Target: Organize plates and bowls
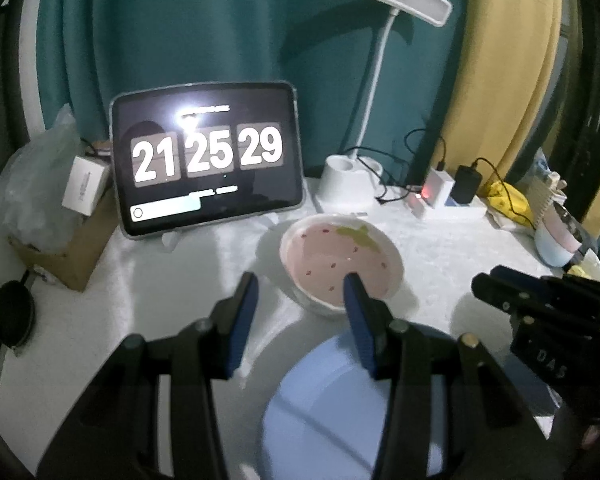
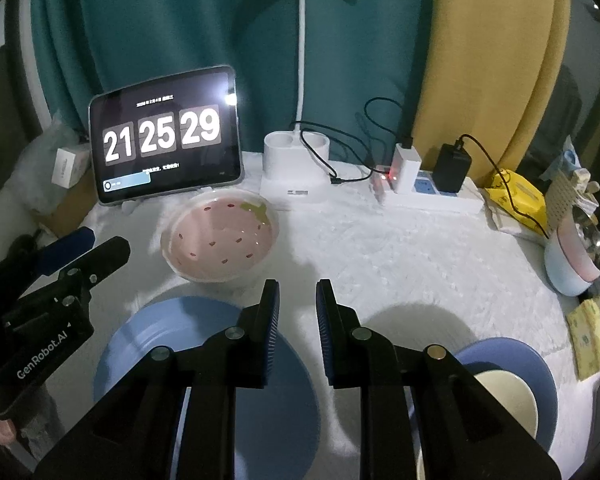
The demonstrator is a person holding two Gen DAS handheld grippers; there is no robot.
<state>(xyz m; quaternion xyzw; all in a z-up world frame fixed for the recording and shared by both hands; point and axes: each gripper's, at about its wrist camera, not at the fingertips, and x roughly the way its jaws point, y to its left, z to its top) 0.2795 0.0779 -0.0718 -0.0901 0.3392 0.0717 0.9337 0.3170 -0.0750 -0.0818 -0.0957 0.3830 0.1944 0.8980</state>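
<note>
A pink strawberry-patterned bowl (image 1: 332,256) (image 2: 220,240) stands on the white tablecloth in front of the tablet. Nearer to me lies a blue plate (image 1: 324,408) (image 2: 172,344). My left gripper (image 1: 300,282) hovers open over the gap between bowl and plate, with nothing between its blue pads; it also shows at the left of the right wrist view (image 2: 100,246). My right gripper (image 2: 298,286) hangs above the cloth just right of the blue plate, its jaws a narrow gap apart and empty; its tip (image 1: 484,284) shows at the right. A second blue plate (image 2: 540,376) carries a cream bowl (image 2: 508,400) at the lower right.
A tablet clock (image 2: 164,136), a white desk lamp base (image 2: 296,172) and a power strip (image 2: 428,192) with chargers and cables line the back. A cardboard box (image 1: 72,248) sits left; a yellow packet (image 2: 516,196), a pink-and-blue container (image 2: 572,264) and a yellow cloth (image 2: 588,336) crowd the right edge.
</note>
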